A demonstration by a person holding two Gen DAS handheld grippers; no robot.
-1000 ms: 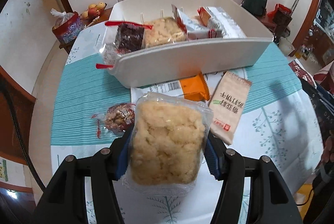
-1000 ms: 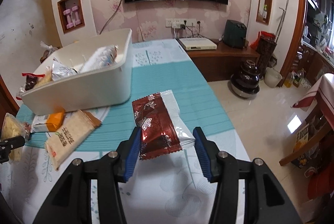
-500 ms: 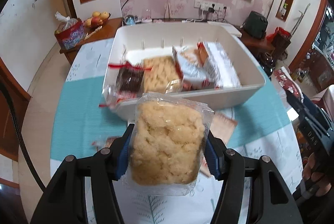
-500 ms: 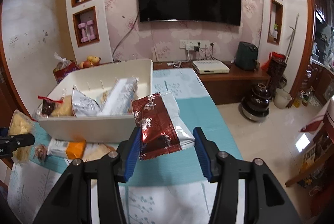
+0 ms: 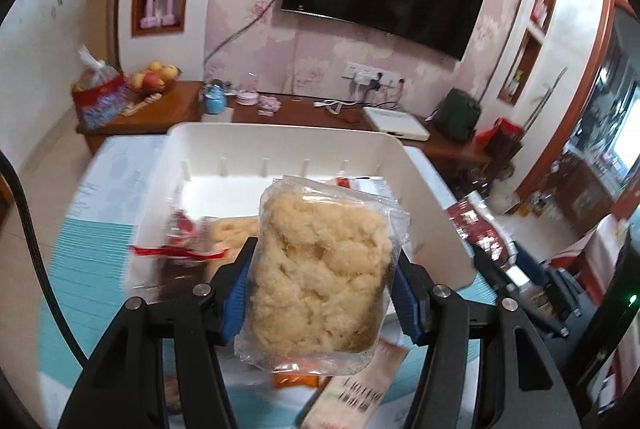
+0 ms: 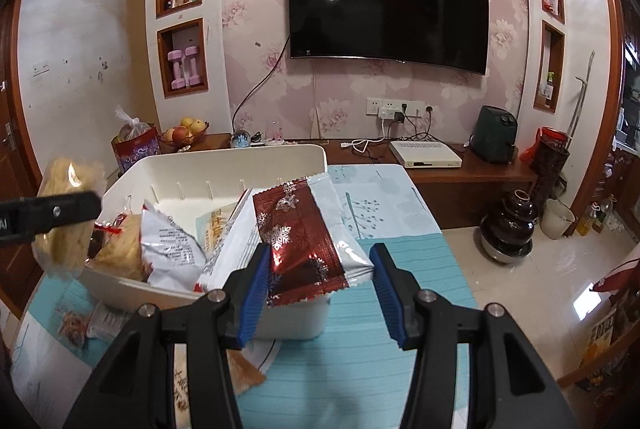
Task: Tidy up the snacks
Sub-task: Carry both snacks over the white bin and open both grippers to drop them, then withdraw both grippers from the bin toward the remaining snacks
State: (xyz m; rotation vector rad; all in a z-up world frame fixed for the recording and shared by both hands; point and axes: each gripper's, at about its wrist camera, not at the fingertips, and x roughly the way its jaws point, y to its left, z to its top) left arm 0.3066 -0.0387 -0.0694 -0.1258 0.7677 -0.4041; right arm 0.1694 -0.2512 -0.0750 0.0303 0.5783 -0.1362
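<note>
My left gripper (image 5: 322,289) is shut on a clear pack of pale yellow crispy snack (image 5: 324,269), held above the near wall of the white bin (image 5: 280,137). My right gripper (image 6: 316,289) is shut on a red and silver snowflake packet (image 6: 300,241), held over the right end of the white bin (image 6: 224,161). The bin holds several wrapped snacks, among them a silver bag (image 6: 172,249). The left gripper and its yellow pack (image 6: 68,213) show at the left of the right wrist view.
An orange packet (image 5: 296,379) and a tan packet (image 5: 356,393) lie on the teal and white tablecloth (image 6: 380,229) in front of the bin. A wooden sideboard (image 6: 440,169) with fruit and a TV box stands behind the table.
Both grippers have risen and moved forward over the bin, each still holding its snack. The bin now fills the middle of both views.
</note>
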